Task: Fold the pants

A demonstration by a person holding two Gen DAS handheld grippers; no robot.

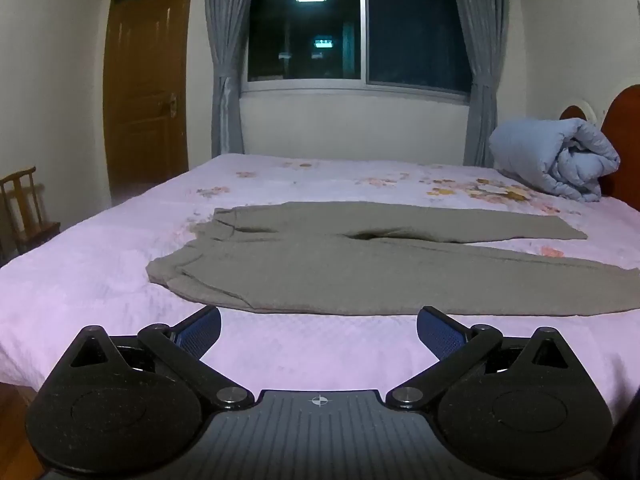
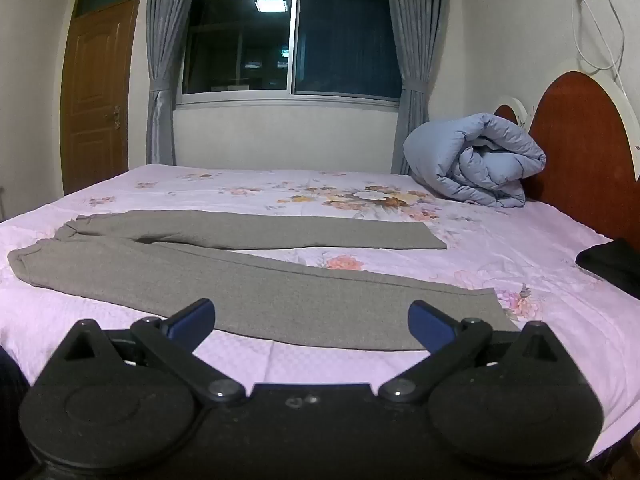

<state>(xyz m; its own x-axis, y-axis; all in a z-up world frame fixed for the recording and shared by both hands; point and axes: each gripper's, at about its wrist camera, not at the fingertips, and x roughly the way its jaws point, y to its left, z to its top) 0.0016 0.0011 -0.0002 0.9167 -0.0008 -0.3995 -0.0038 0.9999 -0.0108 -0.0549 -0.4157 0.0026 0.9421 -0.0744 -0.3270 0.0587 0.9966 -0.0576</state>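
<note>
Grey pants lie spread flat on a pink flowered bed, waist to the left, both legs running to the right. My left gripper hovers open over the bare sheet just short of the near leg, close to the waist end. In the right wrist view the same pants stretch across the bed. My right gripper is open too, above the near leg's lower part, close to its hem. Nothing sits between either pair of fingers.
A rolled blue quilt rests against the red headboard at the far right. Some dark cloth lies at the bed's right edge. A wooden chair and a door stand to the left, a window behind.
</note>
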